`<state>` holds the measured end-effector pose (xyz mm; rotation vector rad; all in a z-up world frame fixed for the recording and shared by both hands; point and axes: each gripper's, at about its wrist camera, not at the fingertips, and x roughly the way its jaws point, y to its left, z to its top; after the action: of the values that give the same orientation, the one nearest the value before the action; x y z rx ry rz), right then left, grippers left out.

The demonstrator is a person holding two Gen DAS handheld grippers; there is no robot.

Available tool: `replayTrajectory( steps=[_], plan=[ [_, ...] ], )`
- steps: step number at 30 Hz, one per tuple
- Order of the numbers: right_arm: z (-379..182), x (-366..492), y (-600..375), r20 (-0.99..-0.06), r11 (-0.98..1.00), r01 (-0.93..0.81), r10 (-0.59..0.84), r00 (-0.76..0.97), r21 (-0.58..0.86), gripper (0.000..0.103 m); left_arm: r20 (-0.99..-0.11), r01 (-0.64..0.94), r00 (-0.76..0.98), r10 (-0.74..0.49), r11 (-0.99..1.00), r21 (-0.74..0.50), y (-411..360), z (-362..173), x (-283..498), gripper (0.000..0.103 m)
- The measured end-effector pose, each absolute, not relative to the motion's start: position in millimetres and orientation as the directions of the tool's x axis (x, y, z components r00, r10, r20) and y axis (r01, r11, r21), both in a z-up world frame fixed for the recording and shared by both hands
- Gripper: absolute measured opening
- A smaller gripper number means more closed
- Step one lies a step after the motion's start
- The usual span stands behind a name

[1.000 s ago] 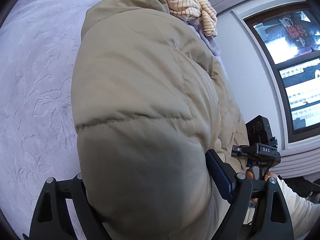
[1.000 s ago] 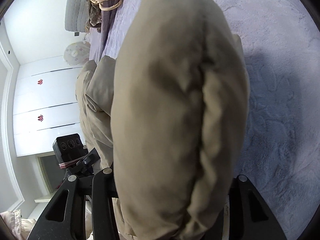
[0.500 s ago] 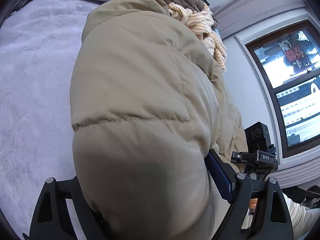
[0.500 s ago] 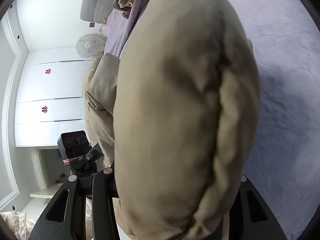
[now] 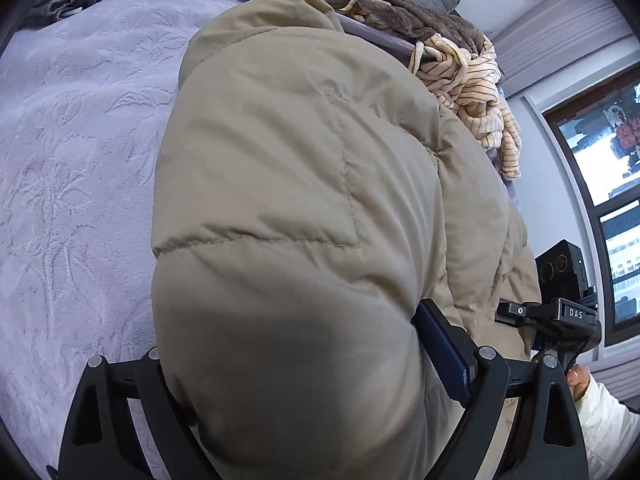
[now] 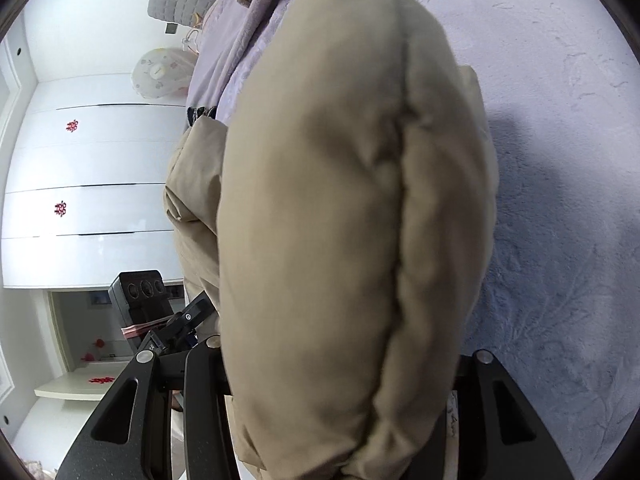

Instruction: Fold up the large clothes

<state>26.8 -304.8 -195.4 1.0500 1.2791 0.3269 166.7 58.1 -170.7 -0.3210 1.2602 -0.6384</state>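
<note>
While both tongs clamp it, puffy jacket stretching lengthwise away over bedspread

A bulky, puffy khaki padded jacket fills the space between the fingers of the left gripper, its quilted seams crossing just ahead of them. In the right wrist view the same jacket bulges as a thick folded roll between the fingers of the right gripper, stretching away ahead of both tongs.
</note>
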Motion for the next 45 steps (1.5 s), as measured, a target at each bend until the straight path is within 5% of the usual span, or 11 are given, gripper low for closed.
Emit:
replayTrajectory(
  steps=[13,14,16,20,25,32,45],
  plan=[
    [-123.5,-12.8,-314.7,-0.849,0.785,0.346,0.404,0.341,0.513,0.062,-0.828,0.249,0.410,-0.383,0.920,-0.302,72.3,-117.6,149.3,0.095],
    [-112.7,-21.5,-312.4,-0.858,0.808,0.339,0.355,0.371,0.481,0.058,-0.817,0.244,0.438,-0.375,0.924,-0.294,75.7,-111.8,150.3,0.095],
    [-87.2,-31.0,-313.5,-0.848,0.836,0.317,0.286,0.447,0.448,0.020,-0.806,0.233,0.474,-0.355,0.933,-0.273,82.0,-105.0,151.9,0.095],
    [-50.2,-6.8,-275.2,-0.812,0.847,0.230,0.330,0.480,0.480,0.020,-0.830,0.248,0.439,-0.344,0.934,-0.256,63.3,-114.7,156.3,0.095],
    [-83.2,25.9,-213.1,-0.879,0.904,0.194,0.289,0.379,0.381,0.020,-0.845,0.289,0.449,-0.290,0.942,-0.170,37.4,-130.8,137.1,0.095],
    [-121.6,17.1,-221.0,-0.914,0.916,0.234,0.241,0.327,0.325,0.015,-0.848,0.303,0.453,-0.275,0.942,-0.143,25.3,-142.8,129.2,0.099],
    [-84.6,-0.6,-216.0,-0.918,0.915,0.246,0.234,0.322,0.319,0.018,-0.890,0.259,0.382,-0.249,0.953,-0.155,53.6,-120.1,97.5,0.099]
  ],
)
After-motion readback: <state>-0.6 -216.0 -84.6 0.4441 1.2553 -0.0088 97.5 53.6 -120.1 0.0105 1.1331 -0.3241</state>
